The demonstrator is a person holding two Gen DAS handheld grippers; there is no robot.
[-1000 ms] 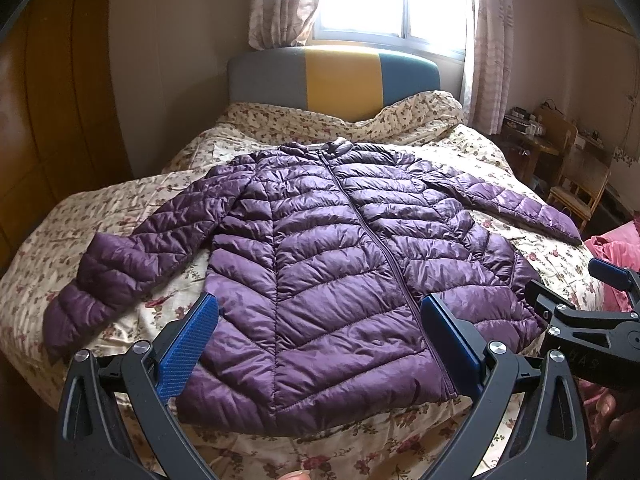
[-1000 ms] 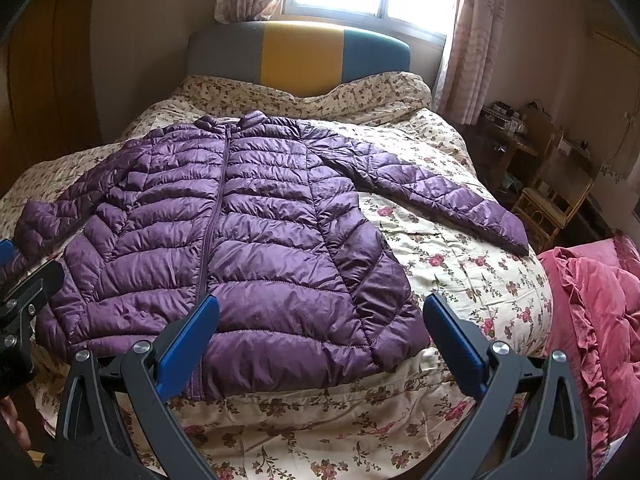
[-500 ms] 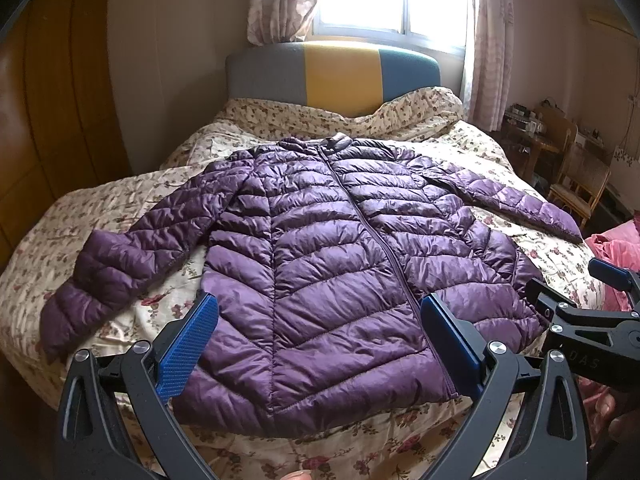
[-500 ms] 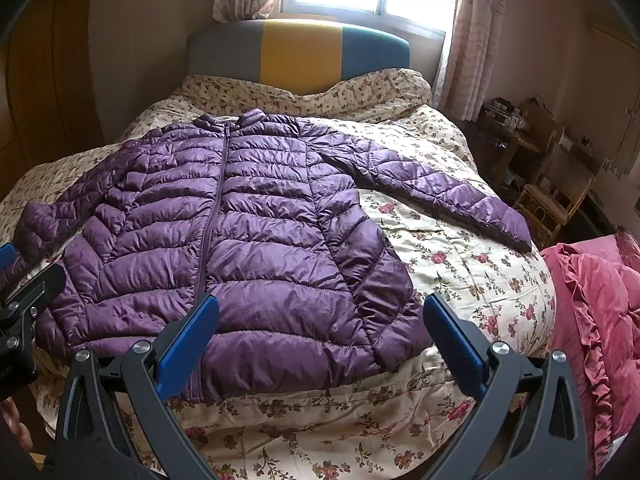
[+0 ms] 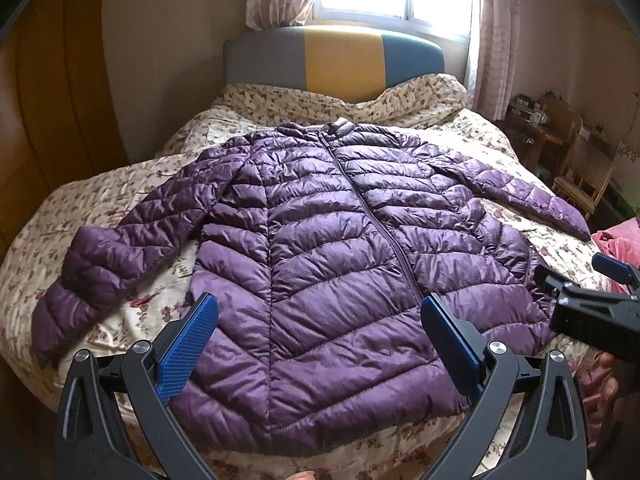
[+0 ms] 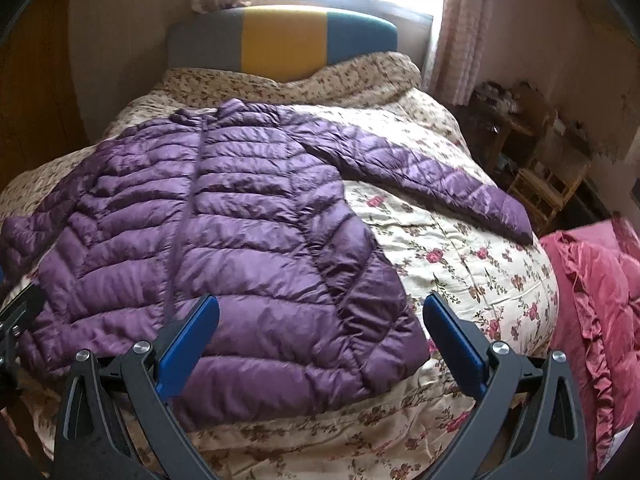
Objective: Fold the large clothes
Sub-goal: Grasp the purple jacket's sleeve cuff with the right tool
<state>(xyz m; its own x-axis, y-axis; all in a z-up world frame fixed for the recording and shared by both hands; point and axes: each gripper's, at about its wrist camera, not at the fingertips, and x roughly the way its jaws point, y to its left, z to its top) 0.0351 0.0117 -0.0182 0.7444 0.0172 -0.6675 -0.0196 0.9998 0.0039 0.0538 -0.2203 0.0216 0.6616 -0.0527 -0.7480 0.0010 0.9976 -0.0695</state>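
The purple puffy jacket (image 5: 320,248) lies flat and zipped on the flowery bed cover (image 6: 460,248), front up, with its collar toward twelve o'clock and its bottom edge close to you at six. It looks soft, light and full of air, so it will squash down when you pinch it and puff back up when you let go. The shiny cloth is probably slippery, so take a big bite of it, not a tiny one. One sleeve (image 5: 116,248) sticks out toward nine o'clock, and the other sleeve (image 6: 432,176) reaches out toward two o'clock in the right wrist view. The cuffs and the bottom corners look like the best places to grab. Your left gripper (image 5: 320,340) hangs above the bottom edge with its jaws wide apart and nothing in them. Your right gripper (image 6: 322,340) hangs over the right bottom corner, jaws wide and empty too. The right wrist view is a little blurry, so I cannot tell how near the fingers are to the cloth.
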